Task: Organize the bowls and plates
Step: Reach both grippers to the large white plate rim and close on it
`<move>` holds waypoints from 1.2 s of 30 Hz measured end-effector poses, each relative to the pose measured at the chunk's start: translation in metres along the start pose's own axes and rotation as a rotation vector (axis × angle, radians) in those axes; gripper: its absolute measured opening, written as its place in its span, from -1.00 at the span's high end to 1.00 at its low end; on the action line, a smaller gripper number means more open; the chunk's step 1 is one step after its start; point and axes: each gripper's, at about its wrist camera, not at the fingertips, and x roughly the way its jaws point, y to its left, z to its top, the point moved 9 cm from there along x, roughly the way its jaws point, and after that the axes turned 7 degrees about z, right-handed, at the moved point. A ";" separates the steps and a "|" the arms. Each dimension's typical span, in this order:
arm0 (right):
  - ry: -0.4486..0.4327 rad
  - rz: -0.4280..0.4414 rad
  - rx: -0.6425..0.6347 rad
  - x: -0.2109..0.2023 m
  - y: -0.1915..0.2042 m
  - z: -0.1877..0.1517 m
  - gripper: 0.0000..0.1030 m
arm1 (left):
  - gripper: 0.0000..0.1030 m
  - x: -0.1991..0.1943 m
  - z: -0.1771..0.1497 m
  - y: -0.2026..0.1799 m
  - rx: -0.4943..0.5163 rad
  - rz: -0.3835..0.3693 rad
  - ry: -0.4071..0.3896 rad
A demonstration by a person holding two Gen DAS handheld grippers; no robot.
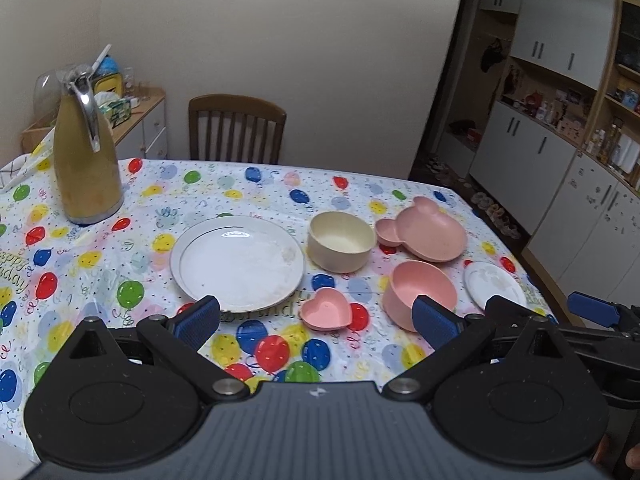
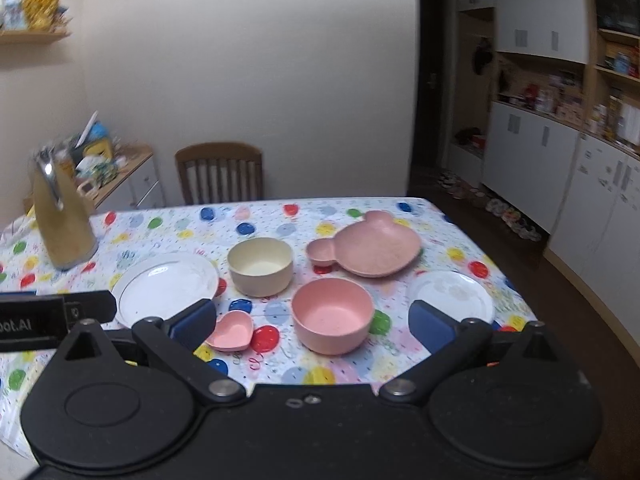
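On the balloon tablecloth [image 1: 120,280] lie a large white plate [image 1: 237,263] [image 2: 168,286], a cream bowl [image 1: 341,241] [image 2: 261,266], a pink bear-shaped plate [image 1: 428,230] [image 2: 372,246], a pink bowl [image 1: 416,292] [image 2: 333,316], a small pink heart dish [image 1: 326,308] [image 2: 232,330] and a small white plate [image 1: 494,284] [image 2: 452,296]. My left gripper [image 1: 316,322] is open and empty above the near table edge. My right gripper [image 2: 312,326] is open and empty, hovering near the pink bowl; it also shows in the left wrist view [image 1: 592,312].
A gold thermos jug [image 1: 86,148] [image 2: 62,220] stands at the table's far left. A wooden chair [image 1: 237,128] sits behind the table. A cluttered side cabinet [image 1: 132,120] is at the left, white cupboards [image 1: 560,184] at the right.
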 end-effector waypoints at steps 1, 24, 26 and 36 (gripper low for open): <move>0.015 0.017 -0.016 0.009 0.003 0.002 -0.99 | -1.00 0.006 0.002 0.004 -0.008 0.016 0.004; 0.170 0.304 -0.224 0.185 0.066 0.071 -0.94 | -0.98 0.132 0.024 0.100 -0.129 0.258 0.093; 0.204 0.324 -0.234 0.201 0.072 0.073 -0.94 | -0.98 0.142 0.025 0.110 -0.141 0.280 0.097; 0.314 0.418 -0.319 0.266 0.104 0.075 -0.77 | -0.91 0.195 0.014 0.143 -0.157 0.340 0.173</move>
